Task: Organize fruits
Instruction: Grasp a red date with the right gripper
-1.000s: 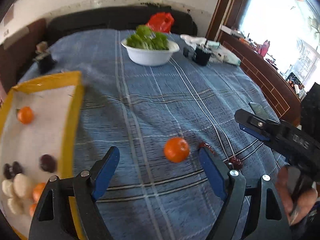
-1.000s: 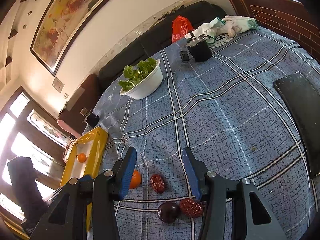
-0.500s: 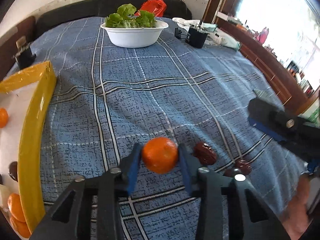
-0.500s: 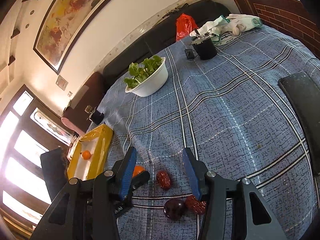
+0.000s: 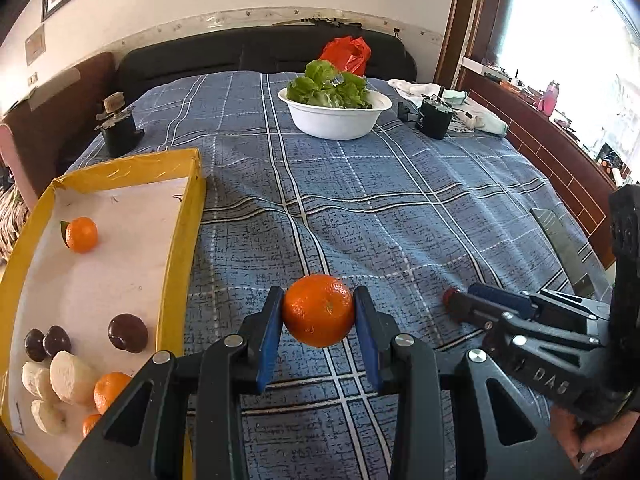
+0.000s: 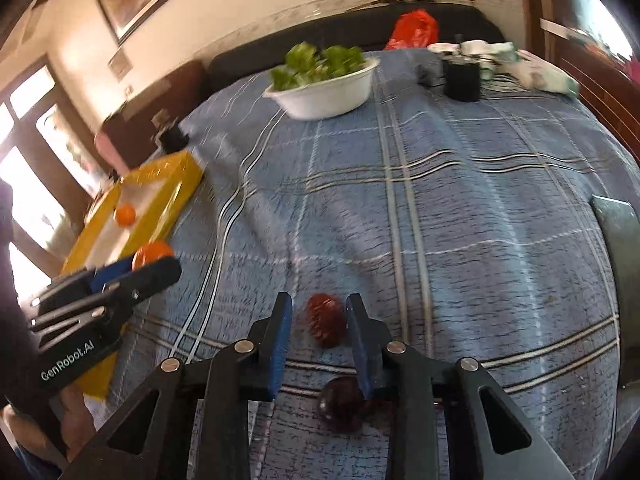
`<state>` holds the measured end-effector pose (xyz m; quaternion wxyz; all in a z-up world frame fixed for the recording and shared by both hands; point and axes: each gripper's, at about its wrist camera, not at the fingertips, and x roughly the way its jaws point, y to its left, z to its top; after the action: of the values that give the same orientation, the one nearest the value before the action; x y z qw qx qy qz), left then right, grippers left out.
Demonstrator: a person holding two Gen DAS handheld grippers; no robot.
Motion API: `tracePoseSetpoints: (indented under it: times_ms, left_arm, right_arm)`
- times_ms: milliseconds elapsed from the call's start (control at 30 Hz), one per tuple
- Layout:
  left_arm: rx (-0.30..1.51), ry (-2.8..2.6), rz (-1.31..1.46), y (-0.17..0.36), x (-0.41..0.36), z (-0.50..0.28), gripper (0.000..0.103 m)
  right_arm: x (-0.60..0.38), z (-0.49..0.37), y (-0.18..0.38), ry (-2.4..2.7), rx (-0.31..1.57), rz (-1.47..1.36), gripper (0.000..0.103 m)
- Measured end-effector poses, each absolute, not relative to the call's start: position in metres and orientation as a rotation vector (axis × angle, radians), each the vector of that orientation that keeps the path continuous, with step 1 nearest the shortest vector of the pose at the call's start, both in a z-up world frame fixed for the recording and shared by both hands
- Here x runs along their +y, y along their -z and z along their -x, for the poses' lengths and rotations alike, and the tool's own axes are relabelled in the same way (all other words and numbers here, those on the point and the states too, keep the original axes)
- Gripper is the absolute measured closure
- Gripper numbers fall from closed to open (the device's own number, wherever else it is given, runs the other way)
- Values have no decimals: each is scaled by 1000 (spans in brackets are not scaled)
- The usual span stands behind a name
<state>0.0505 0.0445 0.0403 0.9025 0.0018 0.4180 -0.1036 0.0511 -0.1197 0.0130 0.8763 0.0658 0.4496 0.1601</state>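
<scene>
- Tangerine [image 5: 319, 310]: clamped between the blue pads of the left gripper [image 5: 319, 322], over the near part of the blue plaid tablecloth [image 5: 400, 200]. A second ago it lay free on the cloth between wide-spread jaws, which have since closed on it.
- Yellow tray [image 5: 182, 240]: at the cloth's left edge, holding tangerines, dark round fruits and peeled banana pieces [image 5: 60, 376].
- Right gripper [image 6: 320, 320]: jaws narrow, having just been closing about a red date [image 6: 325, 320] on the cloth near the front edge. The blurred frame leaves contact between pads and date uncertain. A second ago the jaws stood wider, with the date ahead of them.
- Dark plum [image 6: 342, 402]: just below the right pad, beside a second date that is mostly hidden.
- White bowl of lettuce [image 5: 336, 114]: at the far end.
</scene>
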Motion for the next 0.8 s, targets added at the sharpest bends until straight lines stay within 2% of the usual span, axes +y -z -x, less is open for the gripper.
tracePoseSetpoints:
  times_ms: [100,467,800]
  left_arm:
    - [854,216,-9,-39,45,-51,69]
    - [793,174,-9,-44,51,-45,69]
    - [748,129,-15,-48,54,-42,69]
  right_arm:
    - [-111,-51,-7,-317,943,-64,82]
    - [-121,-43,-29,-334,822,-155,82]
    - [-103,-26,-41,-411,747,-126,82]
